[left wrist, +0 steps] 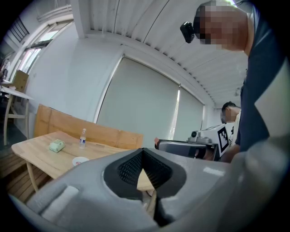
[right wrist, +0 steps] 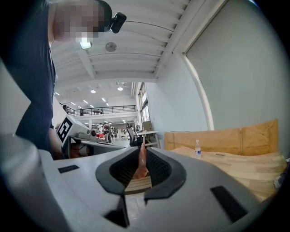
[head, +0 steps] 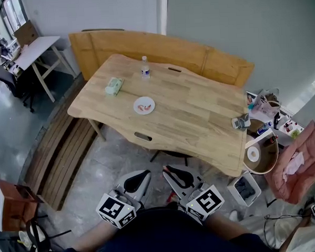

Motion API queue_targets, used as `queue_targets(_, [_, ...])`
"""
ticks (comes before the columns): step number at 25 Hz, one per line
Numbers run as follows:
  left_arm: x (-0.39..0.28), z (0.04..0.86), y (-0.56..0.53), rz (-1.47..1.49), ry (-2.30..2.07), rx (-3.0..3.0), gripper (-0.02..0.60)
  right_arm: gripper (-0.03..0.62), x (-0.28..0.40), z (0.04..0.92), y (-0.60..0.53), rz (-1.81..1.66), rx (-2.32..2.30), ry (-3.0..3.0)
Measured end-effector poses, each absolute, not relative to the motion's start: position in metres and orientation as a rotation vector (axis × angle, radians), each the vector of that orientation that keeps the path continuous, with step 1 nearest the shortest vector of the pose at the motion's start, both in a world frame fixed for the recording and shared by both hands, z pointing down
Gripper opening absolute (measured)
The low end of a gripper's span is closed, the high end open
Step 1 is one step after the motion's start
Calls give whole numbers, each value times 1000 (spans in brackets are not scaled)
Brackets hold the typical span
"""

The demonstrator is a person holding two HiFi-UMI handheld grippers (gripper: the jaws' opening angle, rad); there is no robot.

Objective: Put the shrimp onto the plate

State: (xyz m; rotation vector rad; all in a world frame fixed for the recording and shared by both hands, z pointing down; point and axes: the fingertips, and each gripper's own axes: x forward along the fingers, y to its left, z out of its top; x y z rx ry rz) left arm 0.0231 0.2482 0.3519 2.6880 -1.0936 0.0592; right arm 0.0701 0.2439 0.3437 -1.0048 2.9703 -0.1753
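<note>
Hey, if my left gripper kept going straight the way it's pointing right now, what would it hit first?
Probably the wooden table: the left gripper, jaws together, points across open floor at its near edge. Height is unclear, so it might pass above it instead.

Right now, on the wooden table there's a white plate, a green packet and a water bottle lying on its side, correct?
Not quite: the water bottle stands upright, cap up, as the head view shows. The rest holds: the white plate and the green packet are on the wooden table.
</note>
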Motion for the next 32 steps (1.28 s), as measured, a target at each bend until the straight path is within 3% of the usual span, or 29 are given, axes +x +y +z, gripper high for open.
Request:
queue_targets(20, [56, 364, 246, 63, -1240, 2636, 3, 60, 113, 364, 236, -175, -901, 3008])
queue_targets(32, [49, 367, 182, 19, -1206, 2659, 5, 60, 109, 373, 180, -178, -970, 3009])
